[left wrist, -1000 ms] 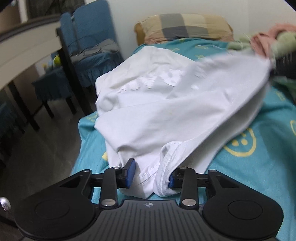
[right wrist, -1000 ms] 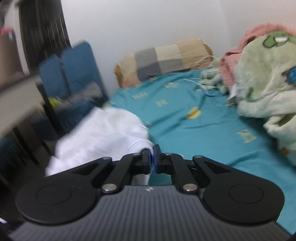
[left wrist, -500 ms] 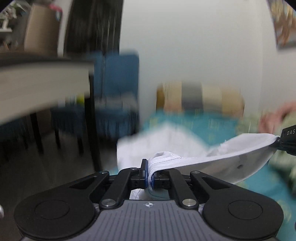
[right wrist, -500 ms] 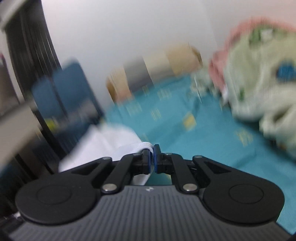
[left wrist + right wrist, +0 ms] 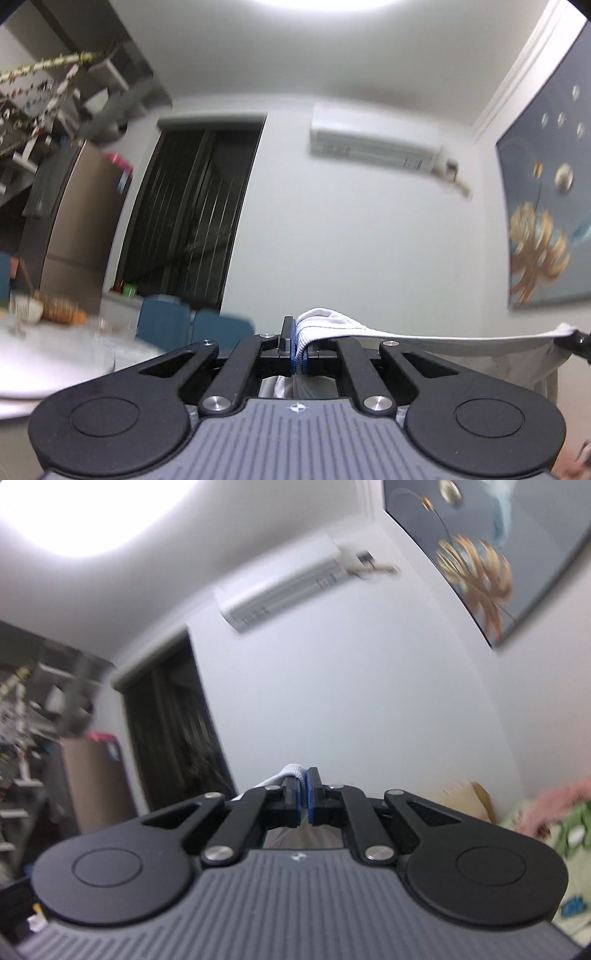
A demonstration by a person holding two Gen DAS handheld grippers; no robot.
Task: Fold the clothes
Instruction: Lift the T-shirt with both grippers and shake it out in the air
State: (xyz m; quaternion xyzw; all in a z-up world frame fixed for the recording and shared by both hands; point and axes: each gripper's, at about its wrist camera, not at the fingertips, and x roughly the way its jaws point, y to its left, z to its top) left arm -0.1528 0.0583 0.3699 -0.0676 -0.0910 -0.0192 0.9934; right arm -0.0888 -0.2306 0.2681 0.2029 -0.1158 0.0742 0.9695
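Observation:
A white garment is held up in the air between both grippers. My left gripper is shut on its ribbed hem, which bunches above the blue pads. From there the hem stretches taut to the right, where the other gripper's tip pinches it at the frame edge. In the right wrist view my right gripper is shut on the white garment's edge. Cloth hangs below both grippers, mostly hidden by their bodies.
Both cameras point up at the white wall with an air conditioner and a framed picture. A dark doorway, a white table and blue chairs lie left. A pile of pink and green bedding is at the right.
Both grippers rose and tilted upward, lifting the white garment off the teal bed. The left gripper went from open around the hem to shut on it. The bed has dropped out of view.

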